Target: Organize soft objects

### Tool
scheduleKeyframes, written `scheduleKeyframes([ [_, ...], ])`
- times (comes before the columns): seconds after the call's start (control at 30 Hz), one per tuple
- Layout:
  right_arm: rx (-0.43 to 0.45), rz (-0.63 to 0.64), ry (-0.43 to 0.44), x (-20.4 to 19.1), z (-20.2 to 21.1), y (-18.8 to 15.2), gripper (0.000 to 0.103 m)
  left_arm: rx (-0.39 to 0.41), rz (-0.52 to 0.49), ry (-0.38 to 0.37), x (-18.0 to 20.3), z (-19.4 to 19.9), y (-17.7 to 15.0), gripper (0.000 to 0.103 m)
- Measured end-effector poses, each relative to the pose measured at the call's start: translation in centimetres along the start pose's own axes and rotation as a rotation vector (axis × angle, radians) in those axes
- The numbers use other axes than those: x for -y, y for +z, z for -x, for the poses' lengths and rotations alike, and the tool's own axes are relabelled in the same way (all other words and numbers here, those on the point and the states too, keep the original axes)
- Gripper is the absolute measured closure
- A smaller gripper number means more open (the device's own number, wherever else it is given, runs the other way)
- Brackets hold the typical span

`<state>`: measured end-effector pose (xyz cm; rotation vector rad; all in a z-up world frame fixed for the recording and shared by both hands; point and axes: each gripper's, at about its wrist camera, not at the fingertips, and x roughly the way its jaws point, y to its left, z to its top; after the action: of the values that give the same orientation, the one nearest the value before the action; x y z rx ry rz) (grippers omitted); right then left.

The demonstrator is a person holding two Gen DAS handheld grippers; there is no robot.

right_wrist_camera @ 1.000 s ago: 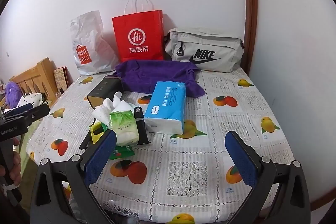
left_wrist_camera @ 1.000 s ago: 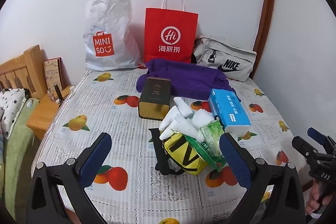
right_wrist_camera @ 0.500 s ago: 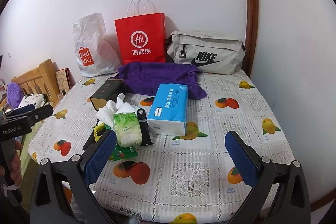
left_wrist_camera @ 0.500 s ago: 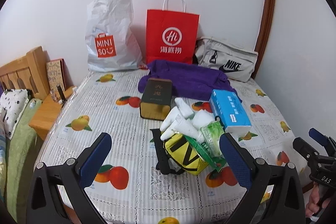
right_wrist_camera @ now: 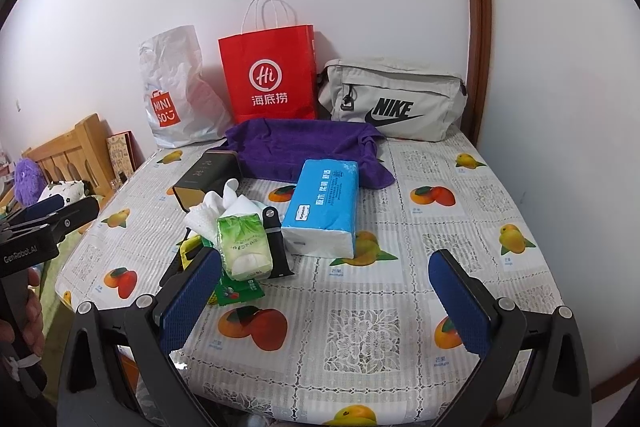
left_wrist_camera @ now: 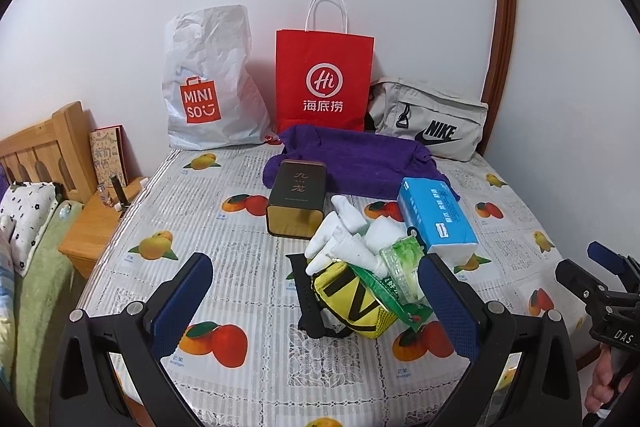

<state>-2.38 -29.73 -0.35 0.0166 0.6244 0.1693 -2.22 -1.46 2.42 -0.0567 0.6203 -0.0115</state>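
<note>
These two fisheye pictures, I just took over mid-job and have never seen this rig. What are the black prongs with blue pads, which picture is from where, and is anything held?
No robot here: a person carries a hand-held gripper in each hand, each with a camera looking along its two blue-padded fingers.

In the left view, the left hand-held gripper is open and empty; the right one shows at the edge. In the right view, the right hand-held gripper is also open and empty.

The table, under a fruit-print cloth, holds a blue tissue pack, a green tissue pack, white gloves, a yellow pouch, a dark tin and a purple towel. At the wall stand a white bag, a red bag and a grey bag.

Nothing is held.
</note>
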Motion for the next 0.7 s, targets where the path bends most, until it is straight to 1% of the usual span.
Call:
scheduleKeyframes([
  [0.17, 0.0, -0.001, 0.0, 0.01, 0.01, 0.02, 0.001, 0.009, -0.006, -0.013, 0.13, 0.13, -0.2, 0.0],
  [0.3, 0.001, -0.001, 0.004, -0.11, 0.07, -0.05, 0.001, 0.016, -0.031, 0.007, 0.4, 0.15, -0.21, 0.0],
  [0.4, 0.0, 0.0, 0.005, -0.14, 0.08, 0.03, 0.001, 0.021, -0.04, 0.006, 0.52, 0.29, -0.13, 0.0],
  [0.7, 0.0, -0.001, 0.01, -0.18, 0.1, 0.06, 0.001, -0.005, -0.021, 0.015, 0.26, 0.0, -0.17, 0.0],
])
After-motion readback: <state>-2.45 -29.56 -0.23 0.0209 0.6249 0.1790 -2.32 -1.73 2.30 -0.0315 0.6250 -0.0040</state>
